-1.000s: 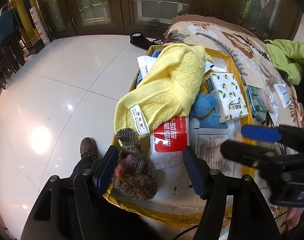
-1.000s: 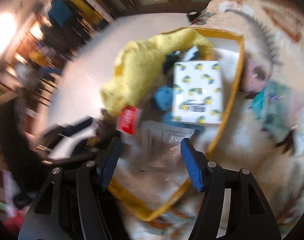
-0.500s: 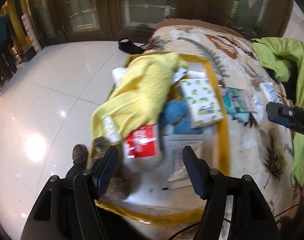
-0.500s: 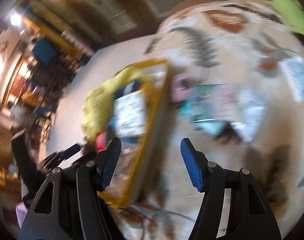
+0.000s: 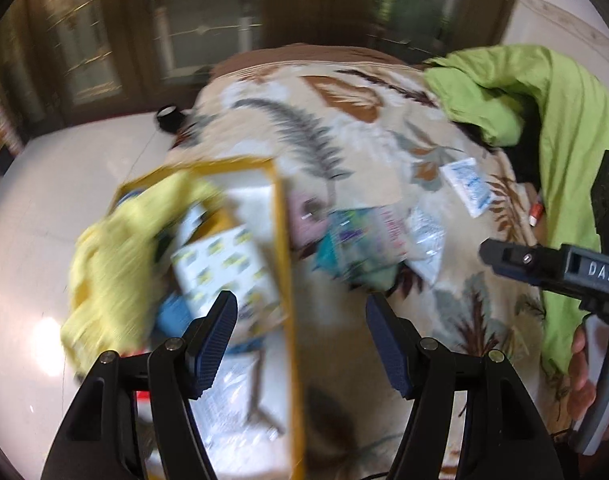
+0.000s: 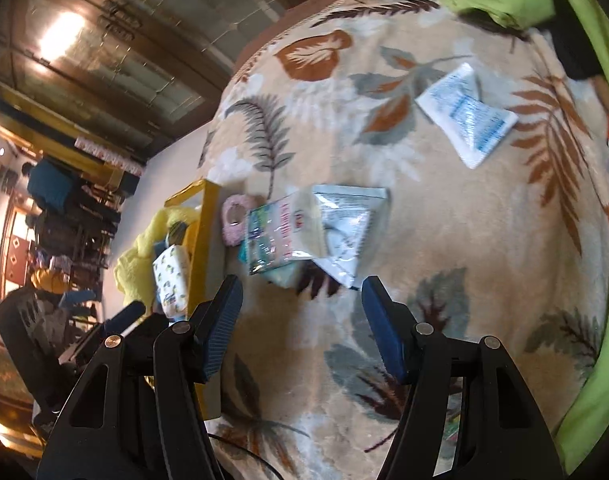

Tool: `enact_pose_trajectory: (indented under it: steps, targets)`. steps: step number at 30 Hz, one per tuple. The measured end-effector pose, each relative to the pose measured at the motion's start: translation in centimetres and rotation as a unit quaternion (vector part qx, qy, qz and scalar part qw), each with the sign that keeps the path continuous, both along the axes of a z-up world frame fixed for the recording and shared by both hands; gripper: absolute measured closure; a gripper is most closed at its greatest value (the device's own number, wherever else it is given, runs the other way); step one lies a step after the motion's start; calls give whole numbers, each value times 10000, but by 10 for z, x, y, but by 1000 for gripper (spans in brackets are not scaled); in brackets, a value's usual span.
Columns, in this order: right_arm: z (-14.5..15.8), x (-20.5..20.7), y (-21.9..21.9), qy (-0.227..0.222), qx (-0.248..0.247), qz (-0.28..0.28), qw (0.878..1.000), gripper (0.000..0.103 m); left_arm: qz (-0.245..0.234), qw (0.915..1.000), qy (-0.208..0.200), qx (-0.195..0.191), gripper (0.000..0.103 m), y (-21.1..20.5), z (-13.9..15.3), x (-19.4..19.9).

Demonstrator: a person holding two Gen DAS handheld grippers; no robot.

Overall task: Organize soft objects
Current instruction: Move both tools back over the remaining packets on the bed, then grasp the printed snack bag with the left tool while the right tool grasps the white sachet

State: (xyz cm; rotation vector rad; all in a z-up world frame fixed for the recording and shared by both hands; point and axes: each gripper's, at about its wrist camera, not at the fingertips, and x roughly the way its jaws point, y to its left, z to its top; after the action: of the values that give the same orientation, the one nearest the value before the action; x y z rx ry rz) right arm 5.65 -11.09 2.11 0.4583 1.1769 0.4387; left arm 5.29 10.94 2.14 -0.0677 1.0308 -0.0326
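Observation:
A yellow-rimmed box (image 5: pixel 285 240) at the blanket's left edge holds a yellow towel (image 5: pixel 116 256), a lemon-print tissue pack (image 5: pixel 224 268) and a blue soft thing (image 5: pixel 172 314). My left gripper (image 5: pixel 300 340) hangs open over the box's right rim with nothing between its fingers. My right gripper (image 6: pixel 300 312) is open and empty above the leaf-pattern blanket (image 6: pixel 444 240), just below a pile of soft packets (image 6: pixel 300 228) and a pink roll (image 6: pixel 236 216). A white and blue sachet (image 6: pixel 466 116) lies farther back. The same box (image 6: pixel 202 240) shows at the left in the right wrist view.
A lime-green garment (image 5: pixel 544 120) is heaped at the blanket's right side. White tiled floor (image 5: pixel 32 208) lies left of the box, with dark glazed doors (image 5: pixel 208 20) behind. The other gripper's body (image 5: pixel 564 272) and a hand (image 5: pixel 584 364) show at the right.
Both views have swung right, from the box to the blanket and the packets. The knitted brown thing and red packet near the left fingers have dropped out of view. Both grippers stay open.

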Motion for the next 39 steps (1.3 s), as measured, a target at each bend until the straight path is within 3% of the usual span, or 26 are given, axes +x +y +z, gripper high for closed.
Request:
enact_pose_trajectory:
  steps: [3,7,12,14,17,20,26,34,39]
  targets:
    - [-5,4,-8,88,-13,-109,9999,40,-514,9987,-62,16,36,-18,-4,17]
    - [-9,9,-21,151,-24,-232,9996,40,-1494,9888,56,-46,36,-40,-14,37]
    - [-16,16,-38,239,13,-370,9990,40,-2353,9712,360,119,36,-55,-33,61]
    - [-18,19,-42,270,-7,-410,9988,40,-2710,9611,540,15,36,-61,-40,70]
    - [-23,26,-48,334,-39,-479,9983,40,-3097,9480,716,177,36,-70,-48,79]
    - [-27,32,-52,390,-45,-532,9978,40,-3341,9380,861,322,36,-79,-56,86]
    - [-33,42,-40,444,-55,-388,9982,40,-3470,9347,689,342,36,-79,-48,101]
    - [-39,46,-36,510,-26,-362,9980,40,-4197,9002,855,782,35,-91,-56,103]
    - [-41,48,-39,536,-59,-410,9977,40,-4350,8891,964,1049,30,-91,-63,112]
